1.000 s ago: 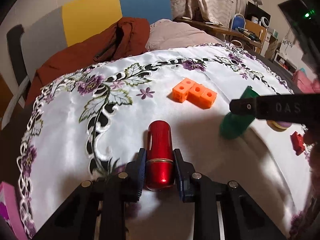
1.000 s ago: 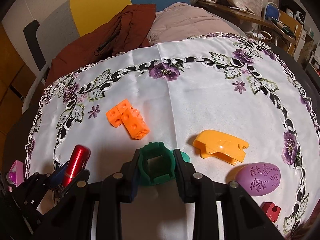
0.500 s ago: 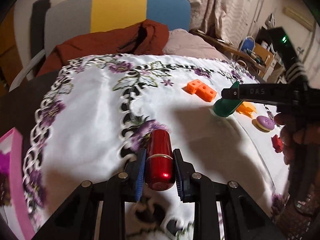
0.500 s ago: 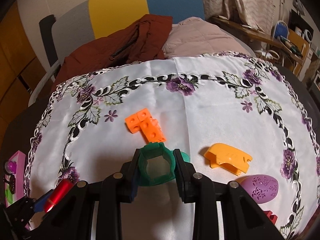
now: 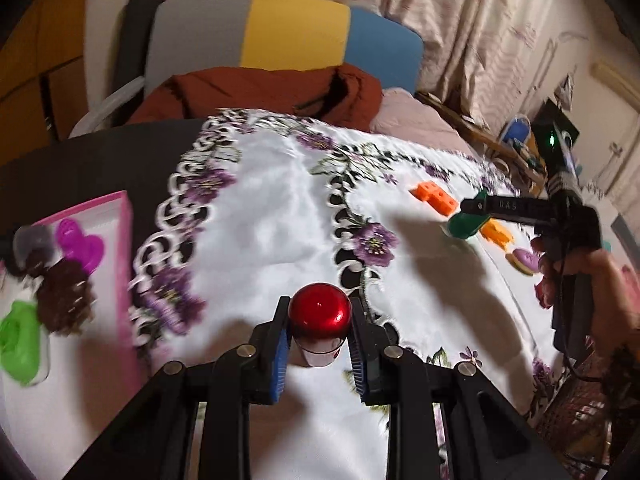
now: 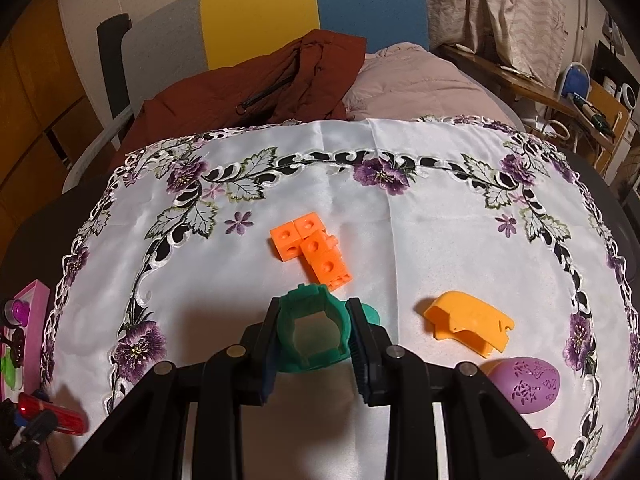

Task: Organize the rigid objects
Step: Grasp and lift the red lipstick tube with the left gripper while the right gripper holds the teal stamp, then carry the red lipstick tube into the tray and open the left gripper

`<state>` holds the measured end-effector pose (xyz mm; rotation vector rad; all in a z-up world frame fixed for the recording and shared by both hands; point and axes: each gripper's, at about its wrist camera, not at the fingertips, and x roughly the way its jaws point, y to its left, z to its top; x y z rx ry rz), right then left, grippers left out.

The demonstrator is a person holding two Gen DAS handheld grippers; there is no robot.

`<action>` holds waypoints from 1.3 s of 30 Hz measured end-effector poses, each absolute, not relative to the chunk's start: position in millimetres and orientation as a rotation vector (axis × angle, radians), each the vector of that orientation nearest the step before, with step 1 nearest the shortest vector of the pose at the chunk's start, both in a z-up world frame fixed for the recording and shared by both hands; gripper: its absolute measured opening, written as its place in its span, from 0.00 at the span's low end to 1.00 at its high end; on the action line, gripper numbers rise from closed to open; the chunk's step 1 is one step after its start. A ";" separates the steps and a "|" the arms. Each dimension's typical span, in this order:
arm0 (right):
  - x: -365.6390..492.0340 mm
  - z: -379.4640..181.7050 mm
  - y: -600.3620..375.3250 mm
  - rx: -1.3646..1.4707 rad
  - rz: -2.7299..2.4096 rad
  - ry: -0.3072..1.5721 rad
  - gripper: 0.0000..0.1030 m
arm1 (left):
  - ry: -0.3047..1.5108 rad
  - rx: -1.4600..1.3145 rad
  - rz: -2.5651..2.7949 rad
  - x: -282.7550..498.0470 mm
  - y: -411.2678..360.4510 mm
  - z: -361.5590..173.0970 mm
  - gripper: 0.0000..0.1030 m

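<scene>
My left gripper (image 5: 319, 342), clamped on the glossy red metal cylinder (image 5: 320, 322), has swung left toward the pink plastic tray (image 5: 120, 216); my right gripper (image 6: 312, 338) stays pinching the green plastic ring piece (image 6: 312, 332), so sorting continues.

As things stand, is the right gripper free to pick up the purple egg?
Probably not yet. The right gripper is shut on the green piece, so its jaws are occupied. The purple egg lies uncovered on the tablecloth beside it, with nothing between them.

Both grippers share one build: black angular plastic arms with round silver screw heads and blue ribbed pads lining the jaws. Seen from the left wrist, the right gripper (image 5: 476, 210) carries pale lettering along its black finger, and a thin black cable hangs near its handle.
</scene>
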<state>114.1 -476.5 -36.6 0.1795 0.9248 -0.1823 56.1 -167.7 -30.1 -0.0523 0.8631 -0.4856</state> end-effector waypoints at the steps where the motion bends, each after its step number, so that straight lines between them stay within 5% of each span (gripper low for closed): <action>1: 113.7 -35.8 -475.7 0.174 -0.181 0.921 0.29 | 0.859 -0.058 -0.477 53.4 -160.8 -28.1 0.26; 31: 100.8 -25.3 -407.1 0.148 -0.010 0.850 0.29 | 0.906 -0.352 -0.098 22.8 64.6 -49.5 0.27; 34: 99.4 -24.8 -402.4 0.146 -0.004 0.846 0.29 | 0.903 -0.371 -0.055 26.6 74.5 -50.0 0.33; 37: 98.7 -25.7 -398.9 0.144 0.002 0.850 0.29 | 0.882 -0.402 -0.045 26.5 81.8 -47.6 0.54; 39: 98.2 -25.7 -397.2 0.144 0.007 0.849 0.29 | 0.858 -0.430 -0.047 22.9 85.0 -45.3 0.80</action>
